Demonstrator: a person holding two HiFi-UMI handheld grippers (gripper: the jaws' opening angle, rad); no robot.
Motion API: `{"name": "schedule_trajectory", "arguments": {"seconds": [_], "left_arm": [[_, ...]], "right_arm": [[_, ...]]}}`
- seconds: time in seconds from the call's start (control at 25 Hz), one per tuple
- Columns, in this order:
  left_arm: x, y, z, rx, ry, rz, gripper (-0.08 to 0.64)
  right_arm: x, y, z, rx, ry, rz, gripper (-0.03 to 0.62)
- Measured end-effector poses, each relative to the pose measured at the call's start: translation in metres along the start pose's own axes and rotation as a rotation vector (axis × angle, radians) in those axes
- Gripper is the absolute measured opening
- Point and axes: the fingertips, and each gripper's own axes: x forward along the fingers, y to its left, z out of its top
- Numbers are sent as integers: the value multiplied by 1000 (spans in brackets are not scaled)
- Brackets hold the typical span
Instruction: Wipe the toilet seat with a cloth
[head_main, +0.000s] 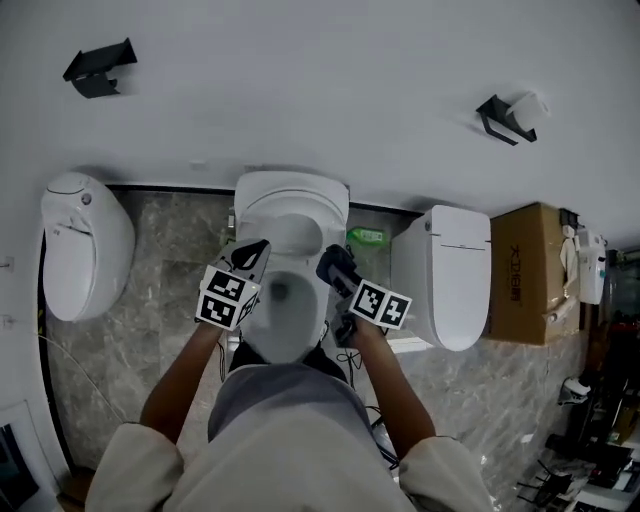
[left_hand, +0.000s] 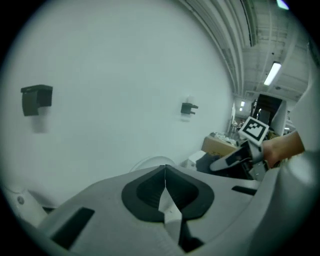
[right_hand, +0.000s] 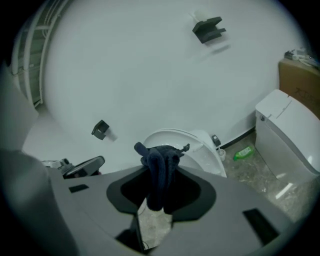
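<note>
The middle white toilet (head_main: 290, 348) stands against the wall with its seat rim showing below my hands. My right gripper (head_main: 337, 264) hovers over the right side of the bowl, shut on a dark blue cloth (right_hand: 159, 172) that is bunched between the jaws and hangs down. In the right gripper view the toilet (right_hand: 192, 145) lies beyond the right gripper (right_hand: 160, 161). My left gripper (head_main: 254, 252) is held over the bowl's left rim. Its jaws meet at the tips with nothing between them (left_hand: 165, 168). The right gripper (left_hand: 234, 160) also shows in the left gripper view.
Another white toilet (head_main: 85, 245) stands to the left and a third toilet (head_main: 450, 275) to the right, with a cardboard box (head_main: 525, 270) beyond it. A green bottle (head_main: 367, 236) lies on the marble floor between the toilets. Black holders (head_main: 100, 68) (head_main: 508, 117) hang on the wall.
</note>
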Motion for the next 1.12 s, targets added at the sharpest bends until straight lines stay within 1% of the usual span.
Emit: {"name": "schedule_trajectory", "arguments": {"seconds": [0.08,0.16,0.24,0.28,0.32,0.36,0.48,0.64,0.68,0.76,0.84,0.92,1.04,1.12], "left_arm": [[22,13,10,70,7,-15,9],[45,27,12,140,43,-25,11],[68,46,11,213,92,-12,15],[79,56,9,241,116,-2,42],[90,64,6,260,141,4,102],[100,69,2,274,165,5,134],[127,71,-7,311,231,-14,150],[148,64,-23,367,300,-55,150],[150,64,-24,385,306,-47,155],[153,65,-23,427,305,-9,148],[153,65,-21,455,295,22,111],[151,65,-19,465,284,32,80],[144,67,-19,451,282,40,38],[140,62,-20,453,288,45,37]], "right_arm": [[-16,7,-2,-1,-22,-7,114],[-29,16,-5,-6,-48,-2,114],[-39,28,-4,3,-75,15,114],[-44,34,-2,7,-87,24,114],[-49,40,-1,8,-97,33,114],[-55,44,1,8,-106,40,114],[-75,51,2,12,-138,42,114],[-92,55,-5,28,-166,15,114],[-96,56,-7,35,-171,4,114],[-103,56,-12,49,-182,-14,114],[-109,57,-19,62,-190,-27,114],[-113,59,-26,73,-193,-33,114],[-112,66,-36,80,-187,-15,114],[-112,68,-39,82,-177,3,114]]}}
